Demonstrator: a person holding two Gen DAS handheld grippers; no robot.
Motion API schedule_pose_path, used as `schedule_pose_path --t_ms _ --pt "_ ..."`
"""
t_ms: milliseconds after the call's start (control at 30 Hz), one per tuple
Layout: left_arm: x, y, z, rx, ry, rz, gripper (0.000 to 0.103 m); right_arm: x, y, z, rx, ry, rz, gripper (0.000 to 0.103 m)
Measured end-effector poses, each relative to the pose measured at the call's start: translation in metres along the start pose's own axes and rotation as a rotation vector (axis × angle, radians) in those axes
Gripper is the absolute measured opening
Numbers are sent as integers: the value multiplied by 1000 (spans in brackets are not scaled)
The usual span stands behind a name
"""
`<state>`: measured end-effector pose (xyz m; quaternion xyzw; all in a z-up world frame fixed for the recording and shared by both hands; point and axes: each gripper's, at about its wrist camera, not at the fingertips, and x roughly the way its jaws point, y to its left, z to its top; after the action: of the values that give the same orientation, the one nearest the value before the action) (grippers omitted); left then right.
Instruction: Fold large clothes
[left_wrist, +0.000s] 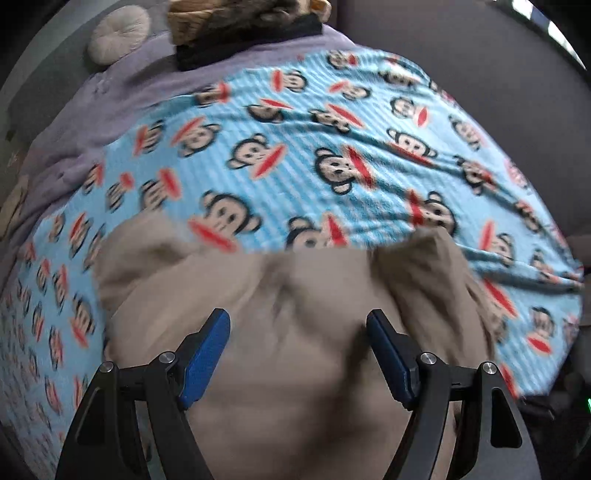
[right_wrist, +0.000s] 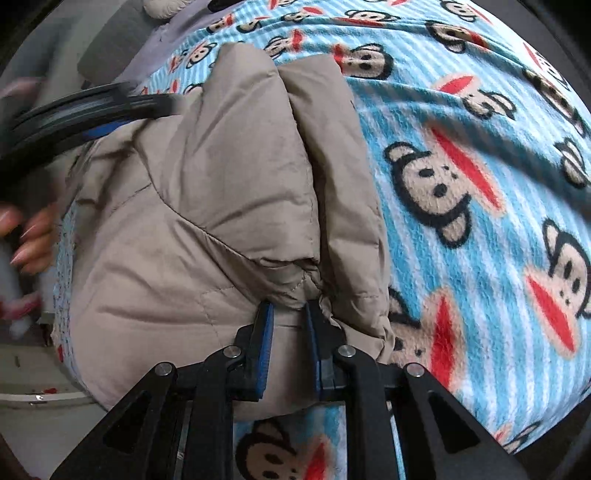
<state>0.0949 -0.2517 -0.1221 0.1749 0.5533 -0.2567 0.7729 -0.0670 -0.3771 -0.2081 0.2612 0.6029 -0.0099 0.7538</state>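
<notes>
Jacket (right_wrist: 192, 206), a beige quilted puffer, lies bundled on a blue fleece blanket (right_wrist: 461, 155) printed with monkey faces, filling the lower centre of the left wrist view and the 9 o'clock half of the right one. The right gripper (right_wrist: 290, 314) pinches a stitched fold at the jacket's near edge, its blue pads drawn in tight on the fabric. The left gripper (left_wrist: 297, 328) hovers over the padded body with its jaws spread wide, holding nothing. To fold well, I judge the right grip should keep the seam taut while the left takes a matching edge, since the slick, puffy shell springs back and slides easily. Its stitched panels crease along the seams, so folding along them should hold better. At 11 o'clock in the left view sit a round cushion (left_wrist: 118, 33) and a purple sheet (left_wrist: 122, 96).
</notes>
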Motion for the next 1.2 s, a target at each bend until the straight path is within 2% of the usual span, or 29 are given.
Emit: schedule_pose_path --t_ms 133,200,300,333,367,400,500,533,600,667,733,800,900,1000,1200 --pt "-29 38 -50 -124 52 -31 77 4 1 3 12 15 -2 17" --pt "-36 54 -78 -188 77 -20 77 5 2 9 19 33 -3 17" --pt "-44 69 -110 -281 90 -31 77 2 2 14 35 61 -9 18" --pt "-45 76 -120 -326 89 -44 79 -1 2 16 40 72 -4 21" --pt "-45 79 -127 -355 86 -51 96 -3 3 19 42 82 3 21" --pt "-45 82 -132 -380 80 -54 103 -5 3 22 43 91 4 21" --pt "-40 90 -143 -449 64 -89 103 -13 2 35 50 123 9 22" --pt "-36 94 -146 -474 68 -102 103 -16 2 39 53 127 13 27" --pt "-31 101 -147 -501 77 -123 103 -29 1 49 52 110 39 48" --pt "-21 110 -147 -550 89 -174 103 -47 3 64 30 38 52 94" --pt "-12 119 -147 -591 108 -246 103 -58 4 82 3 -22 49 103" --pt "-5 122 -144 -613 119 -286 103 -56 0 99 -14 -23 46 103" --pt "-1 123 -138 -602 123 -283 103 -38 -7 120 -17 41 44 103" --pt "2 121 -132 -589 125 -276 103 -22 -8 126 -40 58 29 102" --pt "5 113 -121 -556 132 -240 103 -16 -5 129 -110 26 -18 103"
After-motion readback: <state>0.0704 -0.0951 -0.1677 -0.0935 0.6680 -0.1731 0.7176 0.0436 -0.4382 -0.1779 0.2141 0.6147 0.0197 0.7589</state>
